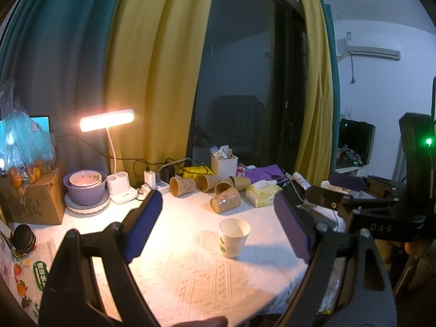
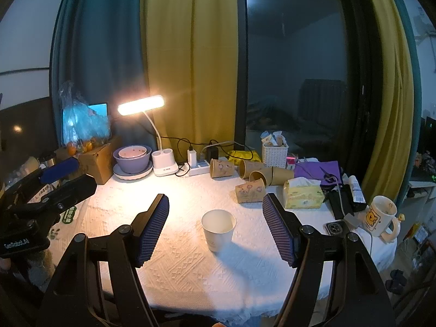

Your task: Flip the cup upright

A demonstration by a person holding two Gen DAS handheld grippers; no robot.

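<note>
A lit white desk lamp (image 2: pixel 141 105) stands at the counter's back. Right of it lie brown paper cups (image 2: pixel 252 175), a yellow tissue pack (image 2: pixel 303 193) and a white cartoon mug (image 2: pixel 381 215).

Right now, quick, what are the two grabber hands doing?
Left gripper: open, holding nothing.
Right gripper: open, holding nothing.
The white paper cup stands upright on the table, touched by neither.
</note>
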